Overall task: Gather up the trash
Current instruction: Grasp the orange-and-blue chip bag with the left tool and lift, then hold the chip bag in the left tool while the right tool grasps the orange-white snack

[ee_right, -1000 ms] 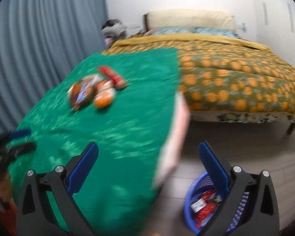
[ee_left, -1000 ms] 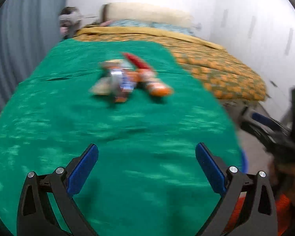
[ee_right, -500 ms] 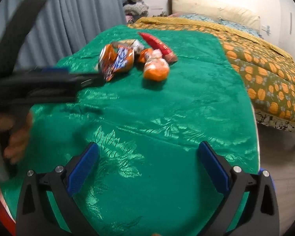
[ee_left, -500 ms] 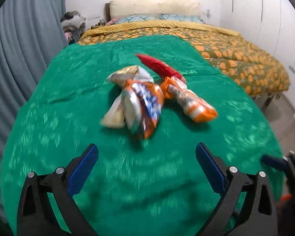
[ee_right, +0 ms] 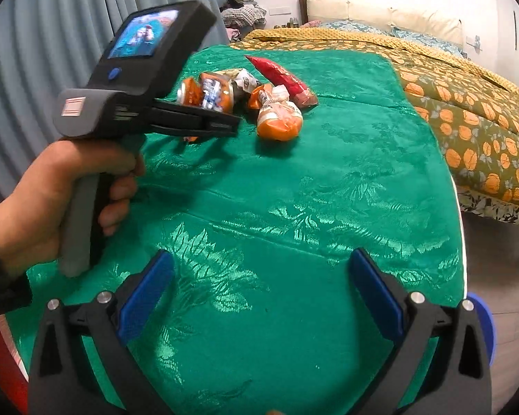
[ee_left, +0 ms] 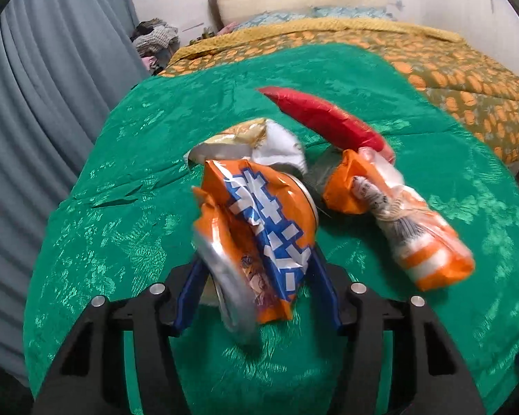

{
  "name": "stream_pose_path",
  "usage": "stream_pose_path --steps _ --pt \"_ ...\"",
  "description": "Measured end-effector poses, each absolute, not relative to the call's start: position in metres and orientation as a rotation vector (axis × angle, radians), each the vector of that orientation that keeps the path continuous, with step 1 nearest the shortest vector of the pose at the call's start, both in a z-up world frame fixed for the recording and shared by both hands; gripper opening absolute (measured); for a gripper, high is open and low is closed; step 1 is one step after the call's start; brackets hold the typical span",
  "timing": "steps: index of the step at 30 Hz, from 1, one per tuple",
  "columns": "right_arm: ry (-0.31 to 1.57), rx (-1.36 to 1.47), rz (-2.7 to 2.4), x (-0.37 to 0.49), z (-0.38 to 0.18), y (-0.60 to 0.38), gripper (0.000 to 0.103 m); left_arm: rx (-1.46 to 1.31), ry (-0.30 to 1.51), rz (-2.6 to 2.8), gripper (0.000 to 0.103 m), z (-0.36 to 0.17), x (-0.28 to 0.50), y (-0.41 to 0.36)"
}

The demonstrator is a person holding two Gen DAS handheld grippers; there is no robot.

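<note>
Left wrist view: the left gripper is closing on a crumpled orange-and-blue wrapper with a silver lining, on the green cloth beside an orange-and-white packet and a red packet. Right wrist view: the right gripper hangs wide apart and empty over bare cloth, well short of the litter.

The left tool has come forward from the near edge of the green-covered counter to the trash pile. Its jaws, wide apart a moment ago, are closing with the orange-and-blue wrapper between them. The right tool has swung from the counter's right edge and basket to over the cloth.
</note>
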State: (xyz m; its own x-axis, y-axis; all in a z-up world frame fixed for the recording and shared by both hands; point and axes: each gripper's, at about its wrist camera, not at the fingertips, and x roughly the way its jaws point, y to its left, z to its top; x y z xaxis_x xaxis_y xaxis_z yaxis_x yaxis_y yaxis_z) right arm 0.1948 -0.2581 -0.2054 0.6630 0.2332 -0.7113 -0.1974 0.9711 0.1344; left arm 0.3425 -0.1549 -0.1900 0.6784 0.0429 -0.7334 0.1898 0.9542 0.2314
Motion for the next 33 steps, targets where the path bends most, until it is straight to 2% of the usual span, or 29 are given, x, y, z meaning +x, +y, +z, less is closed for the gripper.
stream_pose_path --steps 7,15,16,18,21,23,27,33 --pt "0.801 0.039 0.249 0.188 -0.207 -0.256 0.099 0.229 0.855 -0.251 0.055 -0.169 0.284 -0.112" --pt "0.785 0.038 0.235 0.186 -0.206 -0.255 0.098 0.061 0.969 -0.443 0.058 -0.178 0.219 -0.048" --pt "0.785 0.041 0.231 0.186 -0.206 -0.256 0.099 0.053 0.961 -0.444 0.06 -0.18 0.216 -0.045" --pt "0.785 0.057 0.221 0.186 -0.206 -0.258 0.099 0.039 0.932 -0.428 0.078 -0.183 0.212 -0.041" --pt "0.8 0.086 0.212 0.187 -0.207 -0.262 0.099 0.007 0.907 -0.426 0.088 -0.186 0.212 -0.042" --pt "0.827 0.071 0.216 0.189 -0.207 -0.261 0.099 -0.003 0.902 -0.42 0.092 -0.188 0.214 -0.046" --pt "0.86 0.008 0.217 0.21 -0.193 -0.259 0.098 0.04 0.903 -0.399 0.092 -0.191 0.222 -0.057" --pt "0.882 -0.045 0.222 0.294 -0.161 -0.255 0.098 0.052 0.902 -0.333 0.092 -0.193 0.236 -0.053"
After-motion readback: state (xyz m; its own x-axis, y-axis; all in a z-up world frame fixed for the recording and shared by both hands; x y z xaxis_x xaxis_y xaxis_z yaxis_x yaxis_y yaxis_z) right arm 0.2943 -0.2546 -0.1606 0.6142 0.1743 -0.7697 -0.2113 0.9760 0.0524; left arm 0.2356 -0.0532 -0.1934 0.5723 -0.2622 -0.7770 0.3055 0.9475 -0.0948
